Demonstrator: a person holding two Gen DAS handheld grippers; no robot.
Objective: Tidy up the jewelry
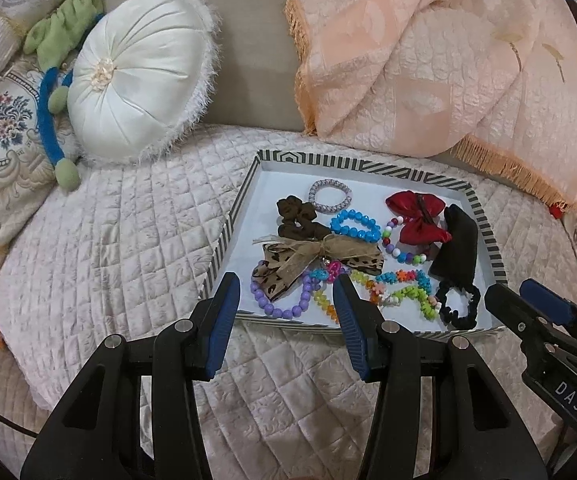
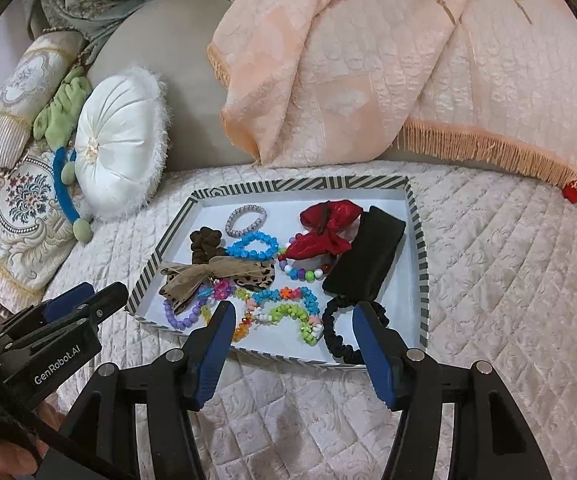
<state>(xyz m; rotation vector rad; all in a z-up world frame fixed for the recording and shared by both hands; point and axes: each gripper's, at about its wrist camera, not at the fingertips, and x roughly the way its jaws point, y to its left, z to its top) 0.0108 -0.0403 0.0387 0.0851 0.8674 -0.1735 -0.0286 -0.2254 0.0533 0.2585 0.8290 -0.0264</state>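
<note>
A striped-rim tray (image 1: 224,236) (image 2: 419,232) lies on the quilted bed and holds mixed jewelry and hair pieces: a blue bead bracelet (image 1: 354,226) (image 2: 253,246), a purple bead bracelet (image 1: 284,304) (image 2: 182,316), a red bow (image 1: 418,220) (image 2: 324,232), a leopard bow (image 1: 308,260) (image 2: 212,276), a brown scrunchie (image 1: 298,216) (image 2: 206,244), a black scrunchie (image 1: 460,304) (image 2: 338,328), a black pouch (image 1: 456,244) (image 2: 364,258). My left gripper (image 1: 286,290) is open over the tray's near left edge. My right gripper (image 2: 294,318) is open over the near edge, empty.
A white round cushion (image 1: 136,76) (image 2: 118,140) and a green and blue plush toy (image 1: 54,92) lie at the back left. A peach fringed blanket (image 1: 448,60) (image 2: 388,60) is draped behind the tray. Embroidered pillows (image 1: 0,132) sit at the far left.
</note>
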